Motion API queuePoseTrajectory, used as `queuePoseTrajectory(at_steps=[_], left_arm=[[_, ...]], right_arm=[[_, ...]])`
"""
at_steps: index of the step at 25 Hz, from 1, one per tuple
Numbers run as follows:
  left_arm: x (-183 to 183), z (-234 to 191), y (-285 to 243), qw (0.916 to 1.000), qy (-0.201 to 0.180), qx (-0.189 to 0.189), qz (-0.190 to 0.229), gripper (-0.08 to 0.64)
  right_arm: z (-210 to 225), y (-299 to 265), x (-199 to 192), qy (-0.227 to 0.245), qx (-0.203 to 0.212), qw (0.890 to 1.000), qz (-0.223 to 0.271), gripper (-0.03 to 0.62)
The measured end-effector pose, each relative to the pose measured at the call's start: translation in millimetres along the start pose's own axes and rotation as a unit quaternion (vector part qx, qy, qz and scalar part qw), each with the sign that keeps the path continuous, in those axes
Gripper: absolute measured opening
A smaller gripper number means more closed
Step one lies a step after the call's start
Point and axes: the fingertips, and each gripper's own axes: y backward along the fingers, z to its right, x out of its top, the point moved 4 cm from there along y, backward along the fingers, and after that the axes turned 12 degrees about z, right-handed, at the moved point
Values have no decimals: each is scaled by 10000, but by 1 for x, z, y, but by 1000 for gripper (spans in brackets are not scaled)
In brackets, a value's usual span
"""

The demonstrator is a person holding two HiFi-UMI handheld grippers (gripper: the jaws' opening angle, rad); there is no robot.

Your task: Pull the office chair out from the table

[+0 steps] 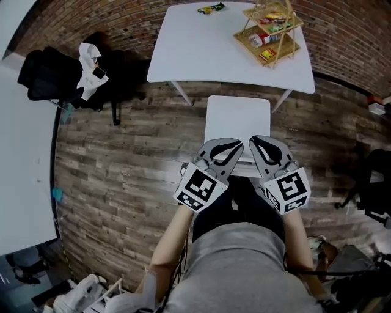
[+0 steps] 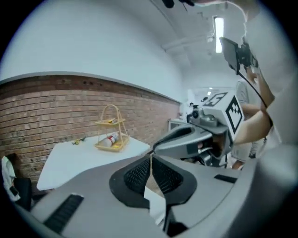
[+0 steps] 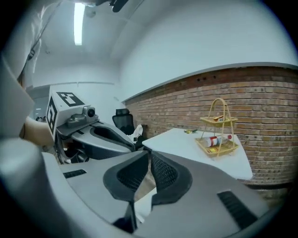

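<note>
A white chair [image 1: 237, 121] stands on the wooden floor just in front of the white table [image 1: 208, 55], its near edge hidden behind my grippers. I hold both grippers up side by side over that near edge, pointing toward the table. My left gripper [image 1: 234, 147] is shut, its black pads together with nothing between them [image 2: 150, 159]. My right gripper [image 1: 255, 142] is likewise shut and empty [image 3: 149, 157]. Each gripper shows in the other's view: the right gripper [image 2: 193, 135] and the left gripper [image 3: 95, 135].
A wire two-tier rack [image 1: 270, 30] with a bottle and snacks stands on the table's far right; a small wrapper [image 1: 211, 8] lies at its far edge. A black office chair [image 1: 58, 76] draped with clothes stands left, beside another white table [image 1: 21, 165]. A brick wall runs behind.
</note>
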Motion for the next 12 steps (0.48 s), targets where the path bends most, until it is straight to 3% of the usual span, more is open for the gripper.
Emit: queuePoseTrajectory(at_steps=[5, 12], left_arm=[[24, -11, -1, 9959, 343, 587, 589, 18], [27, -10, -3, 9920, 517, 923, 687, 18]], right_arm=[[9, 4, 16, -521, -331, 9967, 526, 17], [9, 7, 24, -469, -378, 9964, 592, 15]])
